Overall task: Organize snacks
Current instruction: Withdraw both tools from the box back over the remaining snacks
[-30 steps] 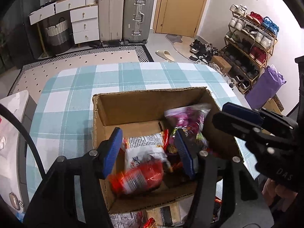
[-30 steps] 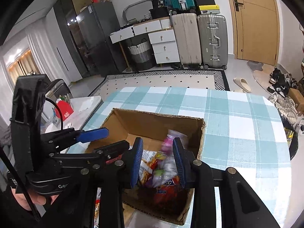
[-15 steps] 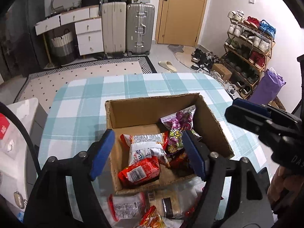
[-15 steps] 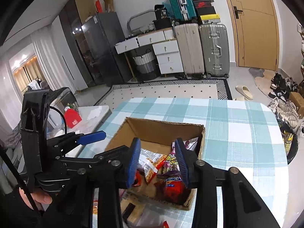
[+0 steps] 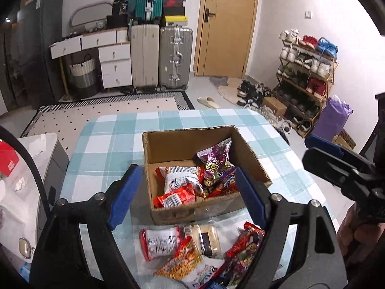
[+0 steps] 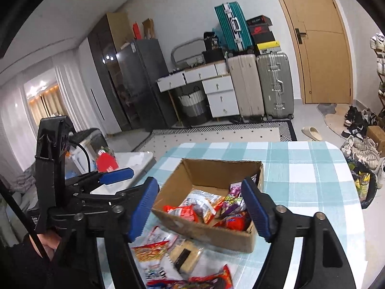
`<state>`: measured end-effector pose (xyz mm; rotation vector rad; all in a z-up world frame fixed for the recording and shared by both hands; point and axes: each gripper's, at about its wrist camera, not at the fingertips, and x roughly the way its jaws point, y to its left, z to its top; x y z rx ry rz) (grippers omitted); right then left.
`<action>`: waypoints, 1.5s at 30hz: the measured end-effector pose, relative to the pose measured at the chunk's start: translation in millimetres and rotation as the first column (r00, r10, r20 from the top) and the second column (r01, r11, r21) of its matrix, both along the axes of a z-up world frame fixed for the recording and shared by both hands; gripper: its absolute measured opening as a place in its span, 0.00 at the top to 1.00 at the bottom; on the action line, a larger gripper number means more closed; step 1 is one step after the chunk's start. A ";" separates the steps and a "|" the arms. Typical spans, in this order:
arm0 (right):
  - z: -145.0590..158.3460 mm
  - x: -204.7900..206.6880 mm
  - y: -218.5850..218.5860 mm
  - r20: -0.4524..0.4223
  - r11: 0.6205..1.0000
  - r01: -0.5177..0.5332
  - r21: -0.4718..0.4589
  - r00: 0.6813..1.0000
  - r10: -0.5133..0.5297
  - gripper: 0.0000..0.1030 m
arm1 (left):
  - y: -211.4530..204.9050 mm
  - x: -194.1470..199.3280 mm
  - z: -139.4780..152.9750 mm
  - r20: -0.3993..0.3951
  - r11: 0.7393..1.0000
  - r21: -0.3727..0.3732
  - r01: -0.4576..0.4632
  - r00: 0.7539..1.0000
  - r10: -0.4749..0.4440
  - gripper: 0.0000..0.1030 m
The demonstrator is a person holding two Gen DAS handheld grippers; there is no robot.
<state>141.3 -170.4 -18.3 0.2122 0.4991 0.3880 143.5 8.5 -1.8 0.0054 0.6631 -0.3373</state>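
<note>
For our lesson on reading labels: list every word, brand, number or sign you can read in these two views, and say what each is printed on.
No text can be read for certain.
Purple packet in the cardboard box: yellow lettering, too blurred.
White packet: dark print, too small.
Red packet: white label, print unreadable.
Stacked shoe boxes: red logo, words too small.

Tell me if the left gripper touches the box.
Apart. The left wrist view shows the left gripper open, pulled back above the box, nothing between its pads.
</note>
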 end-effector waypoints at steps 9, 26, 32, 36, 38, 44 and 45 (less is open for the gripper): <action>0.0 -51.5 -8.5 0.057 0.999 -0.004 0.050 0.998 0.001 0.12 | 23.0 -57.5 2.2 0.029 0.999 -0.042 -0.022 0.999 0.023 0.21; -32.5 -89.7 -37.0 0.044 0.991 0.004 0.132 0.999 -0.010 0.07 | 34.3 -111.6 -28.6 0.042 0.999 -0.029 -0.044 0.998 0.045 0.20; -51.9 -91.6 -38.5 -0.003 0.993 -0.001 0.120 1.000 0.001 0.06 | 34.7 -114.7 -62.4 -0.013 0.999 -0.027 -0.036 0.999 0.036 0.20; -70.8 -90.7 -37.5 -0.048 0.991 -0.006 0.133 0.999 0.013 0.05 | 36.2 -122.1 -80.4 -0.013 0.999 -0.040 -0.030 0.999 0.030 0.20; -81.8 -89.5 -34.6 -0.074 0.992 -0.009 0.127 0.997 0.018 0.05 | 37.2 -125.3 -89.0 -0.020 0.998 -0.043 -0.037 0.999 0.036 0.20; -108.7 -86.0 -23.5 -0.147 0.989 -0.031 0.142 0.988 0.052 0.05 | 39.2 -122.4 -111.6 -0.069 0.998 -0.041 -0.050 0.997 0.047 0.20; -112.5 -86.1 -21.4 -0.156 0.989 -0.033 0.144 0.986 0.056 0.05 | 39.0 -120.7 -117.2 -0.083 0.998 -0.037 -0.048 0.996 0.045 0.20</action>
